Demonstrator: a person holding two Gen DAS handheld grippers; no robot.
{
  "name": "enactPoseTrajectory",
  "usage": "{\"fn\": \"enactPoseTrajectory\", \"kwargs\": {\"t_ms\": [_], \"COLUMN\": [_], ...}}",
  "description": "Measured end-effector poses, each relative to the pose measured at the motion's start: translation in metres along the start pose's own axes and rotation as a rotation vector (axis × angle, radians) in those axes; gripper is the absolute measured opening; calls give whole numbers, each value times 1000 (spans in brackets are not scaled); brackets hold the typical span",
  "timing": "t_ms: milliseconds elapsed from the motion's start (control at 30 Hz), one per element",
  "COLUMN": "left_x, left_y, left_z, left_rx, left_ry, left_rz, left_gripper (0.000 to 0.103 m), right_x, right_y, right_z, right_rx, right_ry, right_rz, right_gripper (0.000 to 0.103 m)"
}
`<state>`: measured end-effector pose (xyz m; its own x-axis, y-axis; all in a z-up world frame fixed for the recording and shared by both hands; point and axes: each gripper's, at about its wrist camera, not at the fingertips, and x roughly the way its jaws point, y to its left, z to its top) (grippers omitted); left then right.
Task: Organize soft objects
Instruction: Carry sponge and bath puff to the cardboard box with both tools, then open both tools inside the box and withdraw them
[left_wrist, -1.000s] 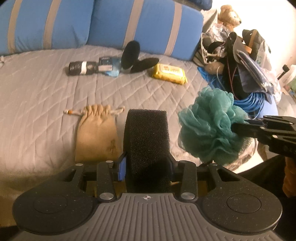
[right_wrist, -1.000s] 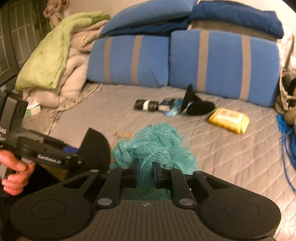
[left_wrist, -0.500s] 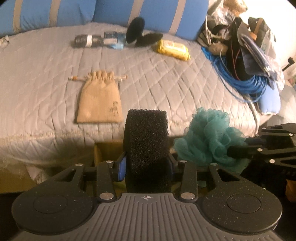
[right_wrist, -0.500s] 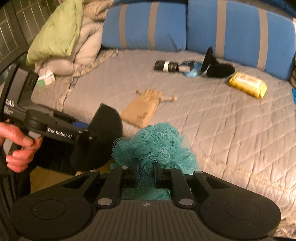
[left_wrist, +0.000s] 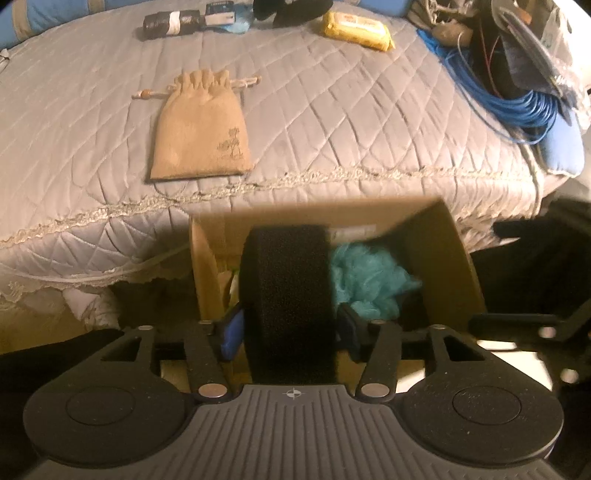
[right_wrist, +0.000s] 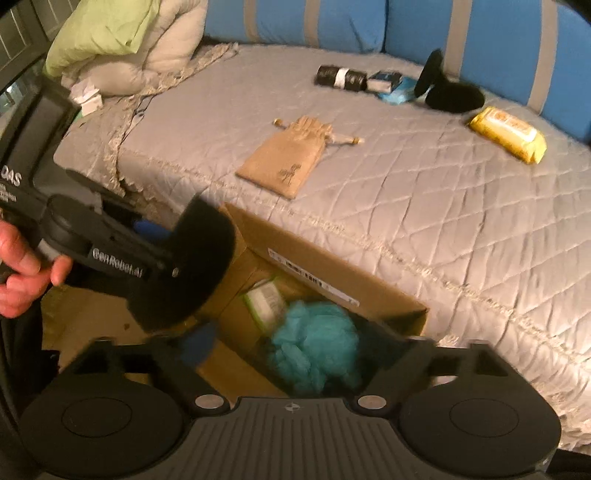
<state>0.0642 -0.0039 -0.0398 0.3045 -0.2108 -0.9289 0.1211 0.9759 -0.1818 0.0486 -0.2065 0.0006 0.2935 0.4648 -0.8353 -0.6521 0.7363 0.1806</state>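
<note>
Teal loofah (right_wrist: 314, 343) now loose inside cardboard box (right_wrist: 332, 273) beside the bed (right_wrist: 424, 206), released a moment ago. Right claw (right_wrist: 295, 354) just sprung wide, nothing between its jaws. Left claw (left_wrist: 290, 328) just eased wider, black sponge (left_wrist: 290, 306) between its pads above the box, though probably barely gripped; blur hides contact. Next likely: sponge dropped too. Tan pouch (left_wrist: 201, 129) waiting on bed.

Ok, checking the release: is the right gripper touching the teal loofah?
Apart. The right wrist view shows the right gripper, jaws just opened wide, with gaps either side of the teal loofah down in the cardboard box.
</note>
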Motion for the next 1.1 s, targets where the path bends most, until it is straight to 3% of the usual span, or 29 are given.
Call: {"fn": "enactPoseTrajectory", "kwargs": {"t_ms": [67,533,933,1100], "left_x": [1,-2,-23,-32], "left_y": [-3,-1,3,6], "left_z": [-1,2,8,11], "left_rx": [13,-8,-45,-62], "left_ry": [4,-28,-180,-262], "left_rz": [16,35,58,100], "left_gripper": [64,65,65,65], "right_x": [-1,4,-7,-8], "right_y": [0,-4,-14,-17], "right_z": [2,5,11,13], "right_rx": [2,15,78,92], "right_ry": [-8,0,-87,-109], "right_rz": [-6,-64,-118,-147], "right_gripper": [98,103,103,103]}}
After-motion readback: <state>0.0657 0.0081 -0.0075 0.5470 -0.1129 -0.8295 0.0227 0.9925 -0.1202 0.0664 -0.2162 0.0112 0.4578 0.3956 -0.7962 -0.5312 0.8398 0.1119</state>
